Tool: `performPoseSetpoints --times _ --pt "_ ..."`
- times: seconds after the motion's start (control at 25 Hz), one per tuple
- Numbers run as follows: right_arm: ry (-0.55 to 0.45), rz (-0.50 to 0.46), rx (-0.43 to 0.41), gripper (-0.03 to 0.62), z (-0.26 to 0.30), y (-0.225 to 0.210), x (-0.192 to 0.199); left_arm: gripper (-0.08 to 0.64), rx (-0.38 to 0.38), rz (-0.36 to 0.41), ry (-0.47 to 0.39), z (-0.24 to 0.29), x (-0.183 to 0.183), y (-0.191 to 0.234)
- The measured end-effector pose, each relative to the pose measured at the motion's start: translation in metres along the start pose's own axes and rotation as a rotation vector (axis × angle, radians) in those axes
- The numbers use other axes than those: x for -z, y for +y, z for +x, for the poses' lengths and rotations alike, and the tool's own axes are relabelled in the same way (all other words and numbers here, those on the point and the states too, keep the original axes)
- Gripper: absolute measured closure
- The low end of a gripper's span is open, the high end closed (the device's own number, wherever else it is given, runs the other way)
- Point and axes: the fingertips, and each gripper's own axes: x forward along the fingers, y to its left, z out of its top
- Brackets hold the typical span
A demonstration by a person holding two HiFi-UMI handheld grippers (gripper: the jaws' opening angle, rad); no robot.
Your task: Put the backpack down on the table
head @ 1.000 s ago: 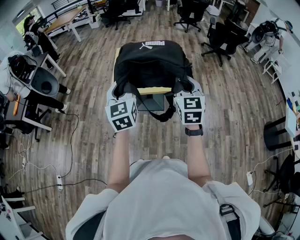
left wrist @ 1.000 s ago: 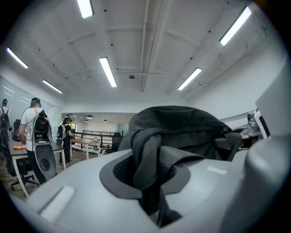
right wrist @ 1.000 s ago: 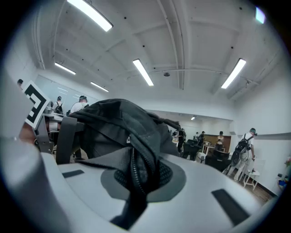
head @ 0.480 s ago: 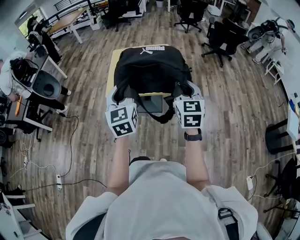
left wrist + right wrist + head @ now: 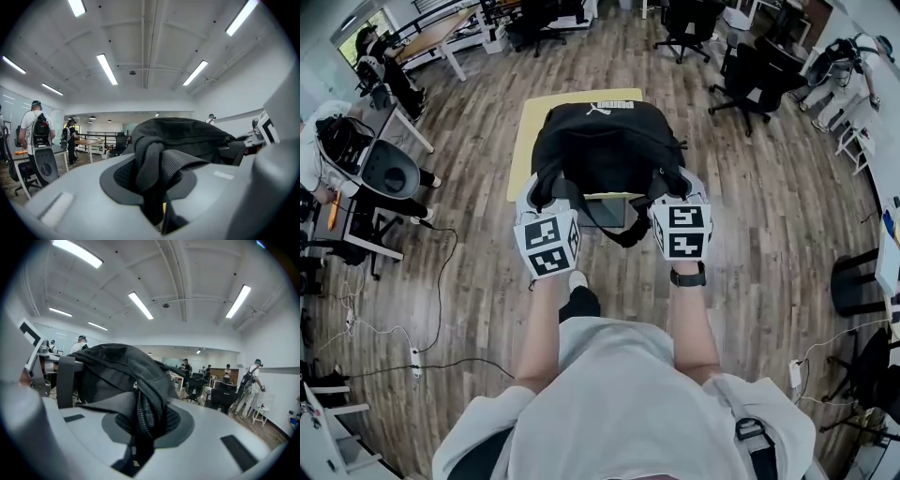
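Currently the left gripper [image 5: 157,199] is clamping a ribbed strap [image 5: 180,161] of the rounded black fabric backpack [image 5: 605,141]; the right gripper [image 5: 140,439], jaws just easing apart, is pinching its zippered edge, above the flat yellow table [image 5: 525,141].

Right gripper [image 5: 140,427]: we see its 2 grey jaws closed on a fold of cloth, though they have just been opening a little.
Backpack [image 5: 112,371]: black and bulging up beyond the jaws; we see its cloth pinched between the pads.
Zipper [image 5: 140,413]: runs down the pinched fold into the gap.
Strap [image 5: 65,380]: a broad grey band, upright at left.
Room: we see office chairs [image 5: 194,387], a standing person [image 5: 248,378] at right, and ceiling lights [image 5: 140,305] overhead.
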Motion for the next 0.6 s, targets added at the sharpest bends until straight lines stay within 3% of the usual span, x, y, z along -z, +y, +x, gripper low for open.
performPoseSetpoints --times 0.6 --pt "-0.038 -0.003 0.086 0.538 0.184 -0.012 -0.063 0.489 0.038 -0.024 -0.071 0.179 -0.041 0.093"
